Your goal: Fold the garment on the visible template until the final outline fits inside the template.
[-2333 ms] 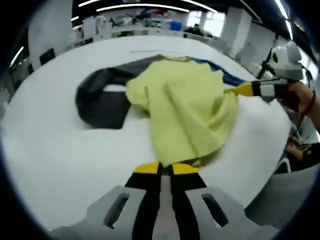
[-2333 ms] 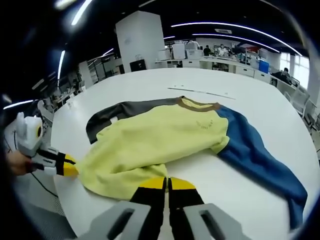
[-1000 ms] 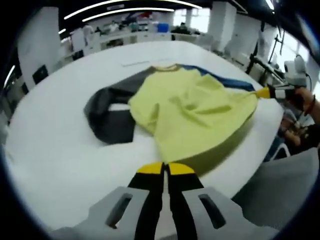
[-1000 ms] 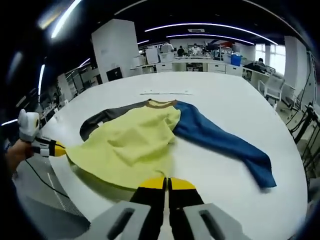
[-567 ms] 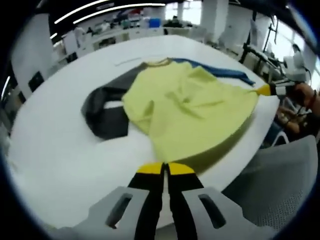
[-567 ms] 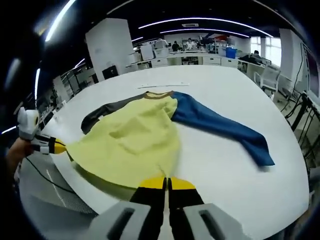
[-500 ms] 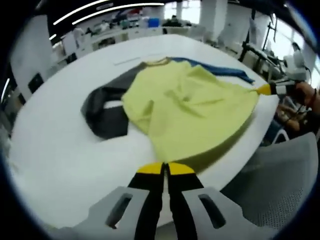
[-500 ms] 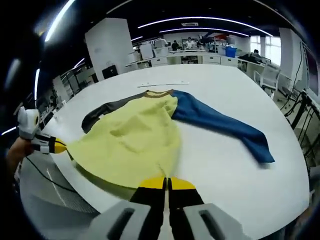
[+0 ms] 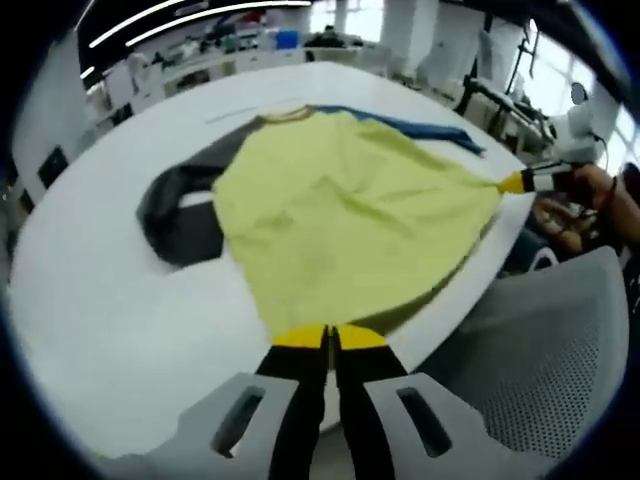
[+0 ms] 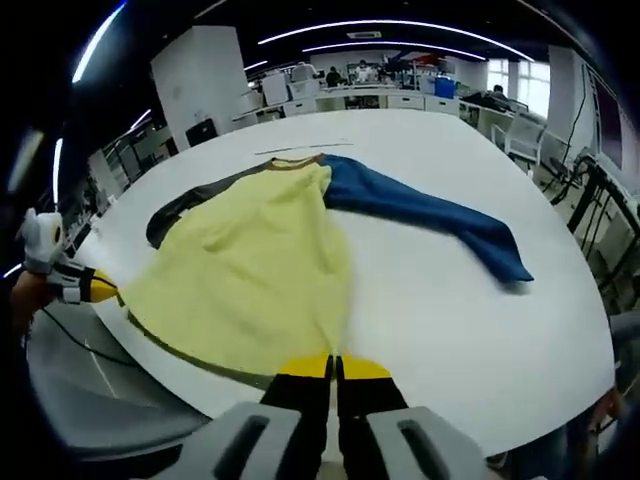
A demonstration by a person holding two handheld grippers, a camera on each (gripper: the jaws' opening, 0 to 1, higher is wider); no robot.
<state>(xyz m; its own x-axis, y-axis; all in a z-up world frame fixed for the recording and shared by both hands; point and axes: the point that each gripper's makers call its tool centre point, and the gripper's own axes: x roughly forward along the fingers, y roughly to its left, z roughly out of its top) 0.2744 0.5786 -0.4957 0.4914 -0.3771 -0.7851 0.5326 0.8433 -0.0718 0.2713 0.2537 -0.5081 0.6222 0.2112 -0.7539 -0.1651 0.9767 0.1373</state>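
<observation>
The white counter (image 10: 430, 300) carries everything, and my garment (image 10: 250, 270) lies spread on it with its hem pulled to the near edge, the yellow body flat, the blue sleeve (image 10: 430, 215) stretched out to one side and the dark grey sleeve (image 9: 175, 205) curled on the other. I see no clear template outline under it. It looks like a light, soft knit to me: limp, no stiffness, so it will sag and wrinkle wherever I am not holding it, and it should slide easily on this smooth top. I judge the hem corners the right hold for tension, then the sleeve cuffs for folding inward. My left hand-held gripper (image 9: 330, 338) has its jaws pressed together on one hem corner, and my right hand-held gripper (image 10: 335, 367) is pinching the other corner the same way, the cloth taut between them.
</observation>
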